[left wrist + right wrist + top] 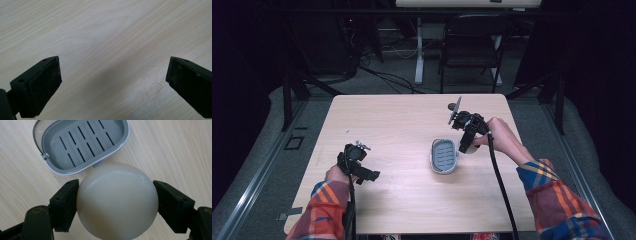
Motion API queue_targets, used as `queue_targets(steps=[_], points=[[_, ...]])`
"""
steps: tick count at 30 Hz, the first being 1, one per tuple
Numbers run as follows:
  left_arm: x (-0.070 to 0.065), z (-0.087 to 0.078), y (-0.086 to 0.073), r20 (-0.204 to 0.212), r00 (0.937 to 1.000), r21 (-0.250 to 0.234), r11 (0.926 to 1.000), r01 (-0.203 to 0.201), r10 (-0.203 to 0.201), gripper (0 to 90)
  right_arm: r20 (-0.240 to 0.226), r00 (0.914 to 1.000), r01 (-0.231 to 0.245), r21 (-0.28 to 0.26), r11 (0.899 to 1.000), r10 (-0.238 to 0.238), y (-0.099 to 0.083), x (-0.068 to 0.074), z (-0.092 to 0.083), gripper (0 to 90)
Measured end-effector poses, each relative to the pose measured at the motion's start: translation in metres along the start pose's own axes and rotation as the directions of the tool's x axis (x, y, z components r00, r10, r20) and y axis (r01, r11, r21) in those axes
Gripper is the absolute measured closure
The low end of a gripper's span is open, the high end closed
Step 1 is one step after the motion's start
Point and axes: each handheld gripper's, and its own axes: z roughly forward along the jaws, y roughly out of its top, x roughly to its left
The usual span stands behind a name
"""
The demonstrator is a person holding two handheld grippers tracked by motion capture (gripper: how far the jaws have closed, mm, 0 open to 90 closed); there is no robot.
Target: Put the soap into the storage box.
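Right claw (117, 202) pinching a round cream soap (117, 200) just beside the grey slotted soap dish (82, 145).
The soap is clamped at its widest part between both pads, above the tabletop (402, 200) and short of the dish. A smooth, curved bar may squirt out under uneven pressure, or be released onto the rim and tip the light dish. Left claw (112, 85) is held spread and empty over bare wood.

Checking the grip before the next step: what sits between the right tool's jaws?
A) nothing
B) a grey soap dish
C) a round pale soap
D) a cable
C: in the right gripper view, both pads of the right tool press on the soap, while the soap dish lies empty on the table beyond.
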Motion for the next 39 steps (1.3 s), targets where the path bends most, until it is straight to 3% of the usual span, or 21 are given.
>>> queue_targets(steps=[17,39], points=[[0.001,0.000,0.000,0.005,1.0000,0.000,1.0000,-0.001,0.001,0.0,-0.004,0.9995,0.033,-0.009,0.999,-0.033,0.022,0.007,-0.002,23.8],[0.000,0.000,0.000,0.011,0.9999,0.000,1.0000,-0.003,0.003,0.0,-0.053,0.9959,0.074,0.009,0.997,-0.073,0.051,0.020,0.034,23.8]])
